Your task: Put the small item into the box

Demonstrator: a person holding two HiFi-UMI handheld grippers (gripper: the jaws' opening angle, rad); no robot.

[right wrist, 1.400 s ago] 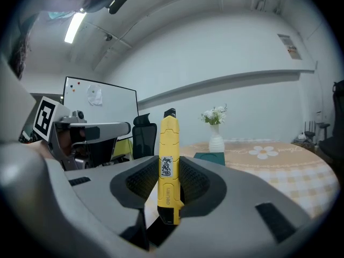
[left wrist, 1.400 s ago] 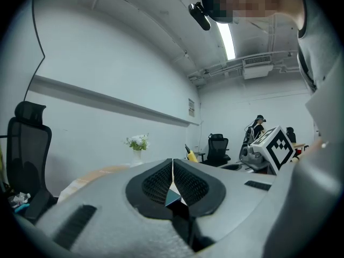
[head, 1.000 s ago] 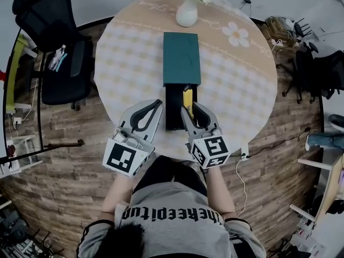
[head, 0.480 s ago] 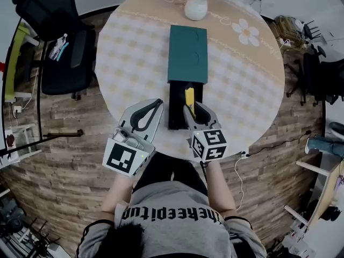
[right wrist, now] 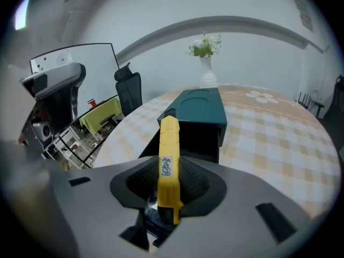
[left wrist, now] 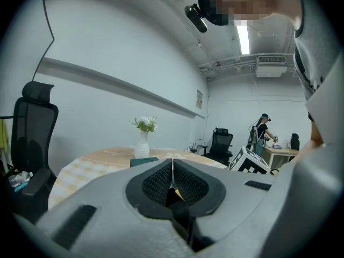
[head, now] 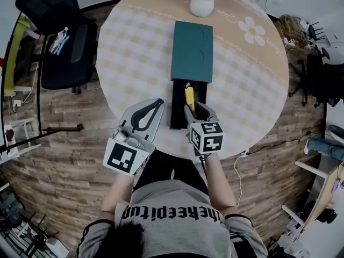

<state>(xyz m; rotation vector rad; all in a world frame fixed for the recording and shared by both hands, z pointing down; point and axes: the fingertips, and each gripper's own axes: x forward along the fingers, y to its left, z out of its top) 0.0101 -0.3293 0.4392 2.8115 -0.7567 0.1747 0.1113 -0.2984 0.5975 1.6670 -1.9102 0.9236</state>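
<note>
Left of the box, the left gripper hangs idle, jaws pressed together on nothing. Over the box's open black drawer, the right gripper clamps the yellow small item lengthwise, aligned, I'd judge, for lowering in.

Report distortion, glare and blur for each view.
Head view: fisheye curves the floor round the table, evenly lit, sharp. Left gripper view: dark round vignette, ceiling light glares. Right gripper view: same vignette, yellow item sharp, left edge blurred.
</note>
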